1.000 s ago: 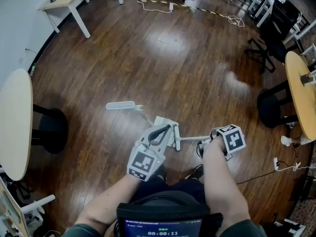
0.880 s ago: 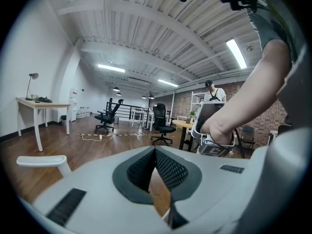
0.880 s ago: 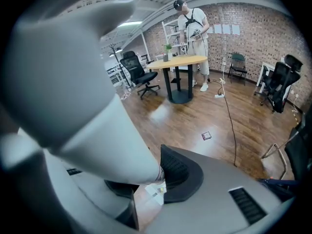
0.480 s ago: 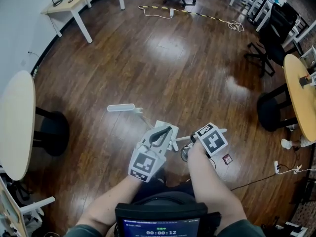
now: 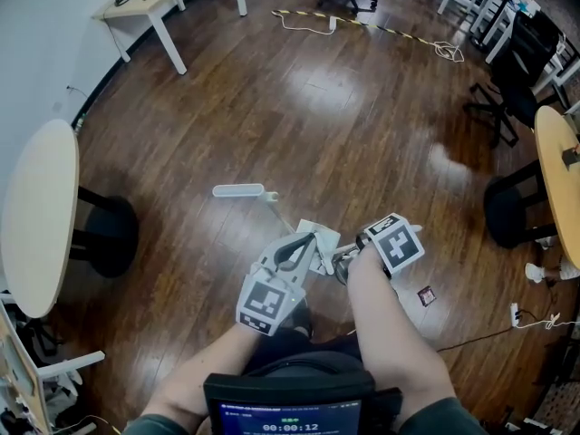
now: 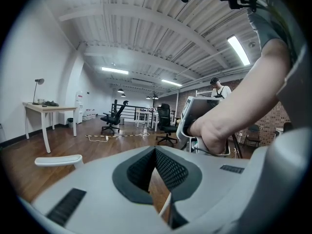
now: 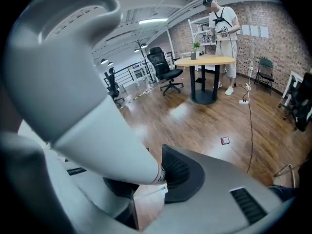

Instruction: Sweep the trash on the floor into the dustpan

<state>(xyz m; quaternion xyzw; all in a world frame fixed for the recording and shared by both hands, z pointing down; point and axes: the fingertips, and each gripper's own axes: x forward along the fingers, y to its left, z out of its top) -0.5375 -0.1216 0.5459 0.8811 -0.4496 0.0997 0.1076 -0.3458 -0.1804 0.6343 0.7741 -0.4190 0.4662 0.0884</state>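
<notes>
A small red trash packet [image 5: 426, 294] lies on the wood floor to the right of my arms; the right gripper view shows the packet [image 7: 224, 140] beyond the jaws. The white dustpan [image 5: 319, 239] sits on the floor between both grippers. A white broom head [image 5: 237, 190] lies to the left, its thin stem running to my left gripper [image 5: 308, 240]. My left gripper [image 6: 156, 179] is shut, with a thin white stem showing low between the jaws. My right gripper [image 5: 350, 263] is shut on a thick white handle [image 7: 97, 126] that fills its view.
A round cream table [image 5: 36, 216] on a black base stands at the left. Another round table [image 5: 557, 175] and black chairs [image 5: 503, 71] are at the right. A white cable [image 5: 535, 320] trails on the floor at the right. A person [image 7: 222, 28] stands by the far table.
My right gripper has moved left, close to the left gripper and the dustpan. The red packet, hidden under it before, now shows on the floor. The left gripper has barely moved.
</notes>
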